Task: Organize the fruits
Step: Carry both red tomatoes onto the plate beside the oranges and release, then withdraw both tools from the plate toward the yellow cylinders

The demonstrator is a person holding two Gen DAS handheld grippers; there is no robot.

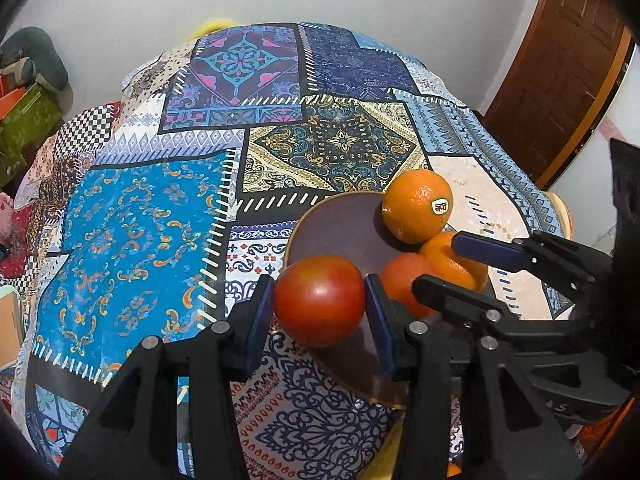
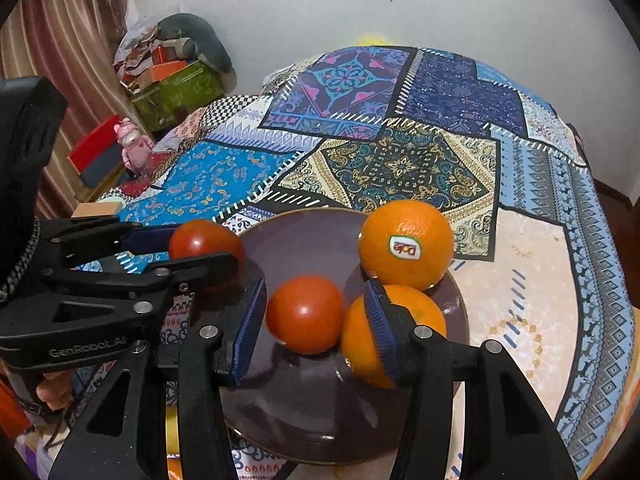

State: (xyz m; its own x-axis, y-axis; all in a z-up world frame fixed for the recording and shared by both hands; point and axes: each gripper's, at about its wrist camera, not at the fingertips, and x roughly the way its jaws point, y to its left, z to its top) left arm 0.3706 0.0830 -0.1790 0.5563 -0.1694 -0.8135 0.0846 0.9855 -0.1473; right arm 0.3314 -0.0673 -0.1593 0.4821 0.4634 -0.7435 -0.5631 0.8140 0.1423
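Note:
A dark brown plate [image 1: 340, 224] [image 2: 304, 240] sits on the patchwork tablecloth. On it lie an orange with a sticker [image 1: 416, 205] [image 2: 406, 242] and a second orange [image 1: 448, 258] [image 2: 362, 340]. My left gripper [image 1: 319, 308] is shut on a red tomato [image 1: 319, 300] [image 2: 200, 240] at the plate's near-left rim. My right gripper [image 2: 314, 318] [image 1: 440, 264] stands over the plate with its jaws around a second tomato [image 2: 305, 314] [image 1: 404, 280]; a gap shows on both sides, so it is open.
The patchwork tablecloth [image 1: 160, 216] [image 2: 400, 160] covers the round table. Boxes and clutter [image 2: 168, 80] stand by the wall at the left. A wooden door [image 1: 560, 80] is at the right.

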